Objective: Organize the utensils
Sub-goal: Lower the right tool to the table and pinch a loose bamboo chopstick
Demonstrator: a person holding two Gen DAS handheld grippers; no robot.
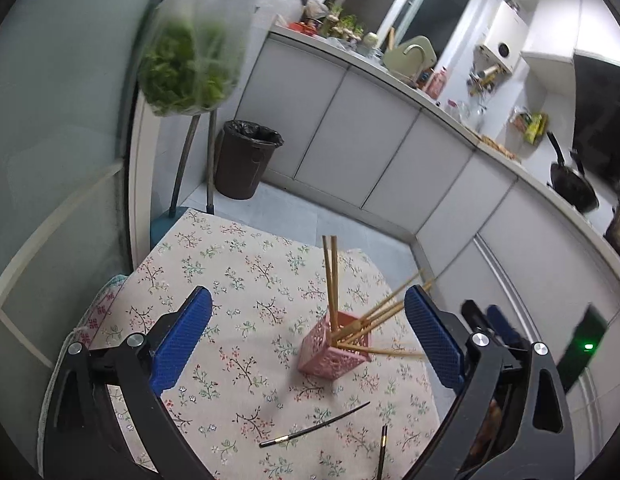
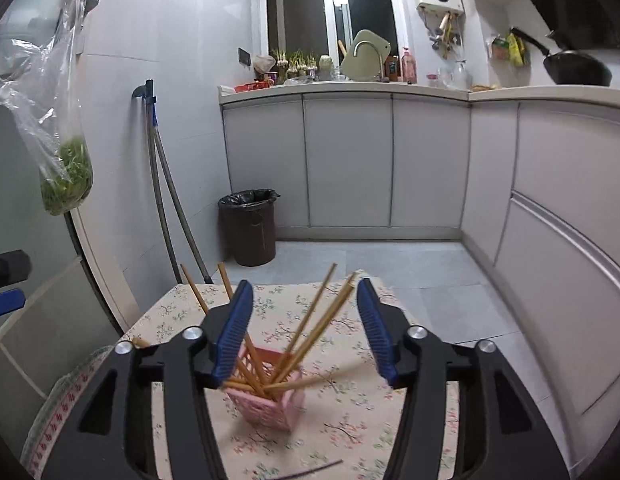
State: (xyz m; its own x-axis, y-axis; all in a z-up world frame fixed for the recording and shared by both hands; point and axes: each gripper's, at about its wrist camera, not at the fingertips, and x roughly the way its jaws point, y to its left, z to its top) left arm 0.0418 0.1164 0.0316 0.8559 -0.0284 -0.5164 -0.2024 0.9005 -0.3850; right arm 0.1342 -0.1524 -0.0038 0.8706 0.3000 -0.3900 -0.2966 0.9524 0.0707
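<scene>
Both hand-held grippers empty above a pink holder of chopsticks

The left hand-held gripper (image 1: 308,334) hangs over the floral-clothed table (image 1: 238,264) with its blue fingers spread wide, nothing between them; the right hand-held gripper (image 2: 304,330) is likewise wide open and empty, just above the pink holder (image 2: 270,406), which stands upright near the table's middle. Wooden chopsticks (image 1: 331,280) fan out of the holder, some upright, some leaning over its rim. Two black chopsticks (image 1: 315,426) lie flat on the cloth nearer the camera, apart from the holder. A dark bin (image 2: 249,226) stands on the floor beyond
</scene>
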